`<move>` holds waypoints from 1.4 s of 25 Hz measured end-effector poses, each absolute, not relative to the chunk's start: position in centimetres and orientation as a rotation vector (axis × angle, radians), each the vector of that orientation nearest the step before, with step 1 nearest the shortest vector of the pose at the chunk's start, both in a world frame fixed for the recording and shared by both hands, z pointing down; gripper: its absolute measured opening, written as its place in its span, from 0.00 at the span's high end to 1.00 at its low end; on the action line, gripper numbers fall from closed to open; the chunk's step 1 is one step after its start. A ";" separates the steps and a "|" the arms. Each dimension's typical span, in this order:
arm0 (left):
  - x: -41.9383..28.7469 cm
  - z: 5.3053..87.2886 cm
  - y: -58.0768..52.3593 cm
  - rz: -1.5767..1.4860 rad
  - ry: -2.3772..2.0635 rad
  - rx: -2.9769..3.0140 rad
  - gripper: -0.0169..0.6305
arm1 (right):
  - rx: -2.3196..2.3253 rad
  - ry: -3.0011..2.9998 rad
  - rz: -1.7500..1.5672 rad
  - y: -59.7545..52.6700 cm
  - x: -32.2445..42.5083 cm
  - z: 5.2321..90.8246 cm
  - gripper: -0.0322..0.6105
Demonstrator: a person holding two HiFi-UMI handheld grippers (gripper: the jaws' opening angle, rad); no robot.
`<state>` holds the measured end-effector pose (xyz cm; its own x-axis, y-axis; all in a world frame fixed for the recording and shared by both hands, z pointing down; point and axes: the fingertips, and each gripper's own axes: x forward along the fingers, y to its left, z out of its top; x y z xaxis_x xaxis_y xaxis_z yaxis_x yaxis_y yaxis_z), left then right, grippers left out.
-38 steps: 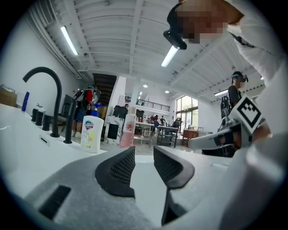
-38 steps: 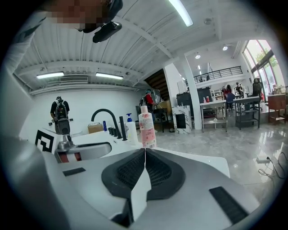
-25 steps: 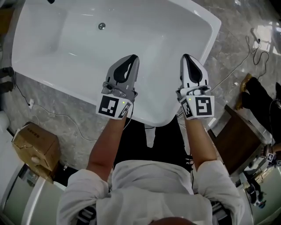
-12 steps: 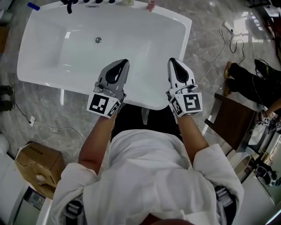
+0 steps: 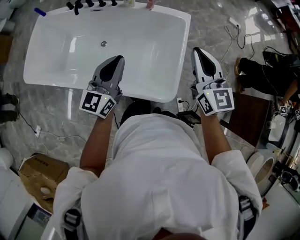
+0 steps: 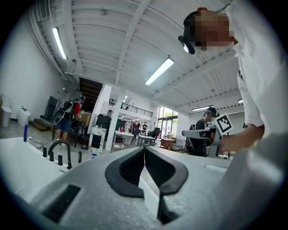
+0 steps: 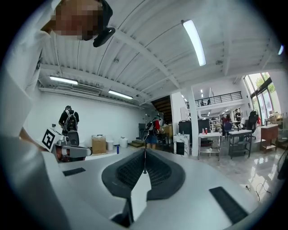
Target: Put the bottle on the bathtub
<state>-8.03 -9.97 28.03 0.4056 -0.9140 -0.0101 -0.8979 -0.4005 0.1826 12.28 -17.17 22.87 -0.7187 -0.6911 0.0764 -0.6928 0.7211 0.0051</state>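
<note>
right now the left gripper (image 5: pixel 116 61) hangs over the near rim of the bathtub (image 5: pixel 140 96), the right gripper (image 5: pixel 199 51) just off its right edge, both with jaws pressed together, empty.

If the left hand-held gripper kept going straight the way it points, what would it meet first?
Probably nothing near: the left hand-held gripper points across the open bathtub toward the far rim, near a pink bottle. Its own view looks level, so it may pass above that.
</note>
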 end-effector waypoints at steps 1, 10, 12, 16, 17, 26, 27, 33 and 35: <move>-7.3 27.6 -9.1 -0.159 -1.642 2.504 0.95 | 1.149 -2.857 0.035 -16.2 13.3 22.5 0.93; -0.4 24.5 -0.8 -0.166 -1.653 2.530 0.95 | 1.109 -2.967 0.089 -7.3 20.0 21.3 0.93; 0.9 24.3 0.7 -0.160 -1.650 2.528 0.95 | 1.064 -2.985 0.104 -5.7 20.8 21.5 0.93; 2.5 24.7 3.3 -0.155 -1.637 2.539 0.95 | 0.852 -3.052 0.122 -2.3 20.7 22.6 0.93; 2.8 25.2 3.8 -0.145 -1.630 2.538 0.95 | 0.814 -3.055 0.124 -1.5 20.5 23.1 0.93; 2.4 27.6 8.8 -0.081 -1.571 2.476 0.95 | 0.794 -3.014 0.175 1.5 21.6 24.7 0.93; 2.1 27.9 8.5 -0.071 -1.548 2.470 0.95 | 0.793 -3.002 0.190 1.2 21.5 24.6 0.93; 1.4 28.9 6.1 -0.072 -1.508 2.463 0.95 | 0.784 -2.978 0.267 0.2 19.0 25.5 0.93; 2.6 29.0 5.9 -0.063 -1.472 2.489 0.95 | 0.749 -2.974 0.276 0.9 18.6 26.0 0.93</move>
